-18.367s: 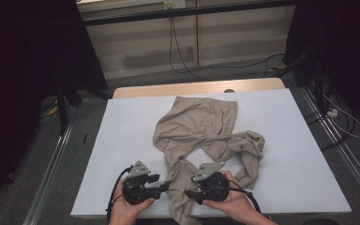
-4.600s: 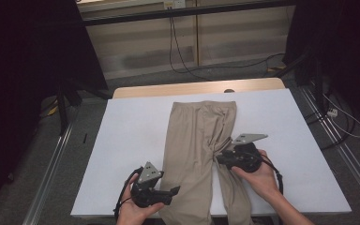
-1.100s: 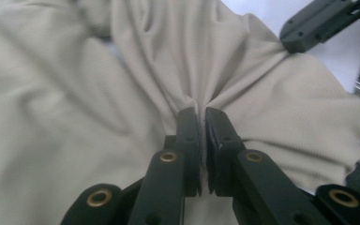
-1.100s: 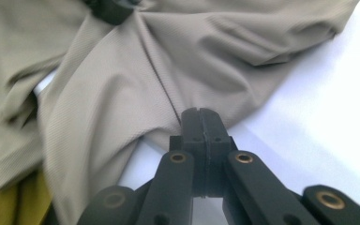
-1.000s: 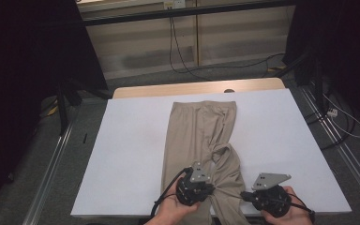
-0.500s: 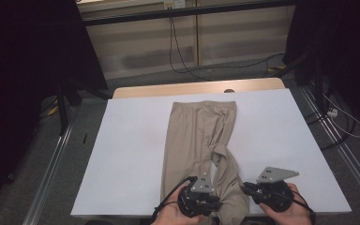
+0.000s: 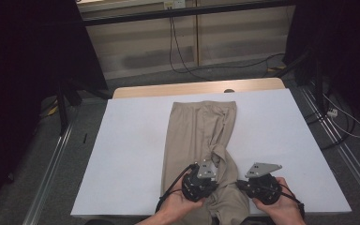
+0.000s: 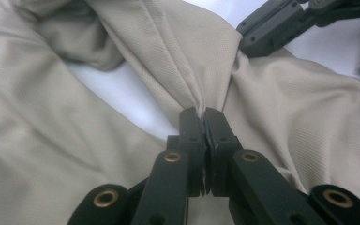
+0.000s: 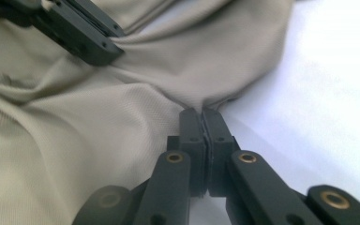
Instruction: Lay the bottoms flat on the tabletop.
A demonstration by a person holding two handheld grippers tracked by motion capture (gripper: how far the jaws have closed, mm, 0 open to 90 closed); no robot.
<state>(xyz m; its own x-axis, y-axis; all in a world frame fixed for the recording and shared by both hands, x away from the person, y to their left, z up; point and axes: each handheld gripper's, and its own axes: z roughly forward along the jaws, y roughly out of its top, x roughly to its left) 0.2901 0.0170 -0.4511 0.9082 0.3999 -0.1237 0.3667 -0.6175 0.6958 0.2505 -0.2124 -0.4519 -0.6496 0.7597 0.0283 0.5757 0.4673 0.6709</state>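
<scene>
I have the beige trousers (image 7: pixel 199 140) laid lengthwise on the white tabletop (image 7: pixel 131 154), waistband at the far end and the leg ends toward me. One leg is twisted over itself near the hem, and that is where I am working. My left gripper (image 8: pixel 204 117) is clenched on a pinch of cloth at the twisted fold; its jaws have just opened and closed again, and cloth is bunched between the tips. My right gripper (image 9: pixel 201 115), just beside the left one at the trousers' outer hem edge, has done the same and is clamped on the edge of the fabric. I judge this the straightening step – the regrasp looks done. Next I should draw the two grips apart, away from the waistband, to undo the twist and flatten that leg – gently, so the rest stays put
</scene>
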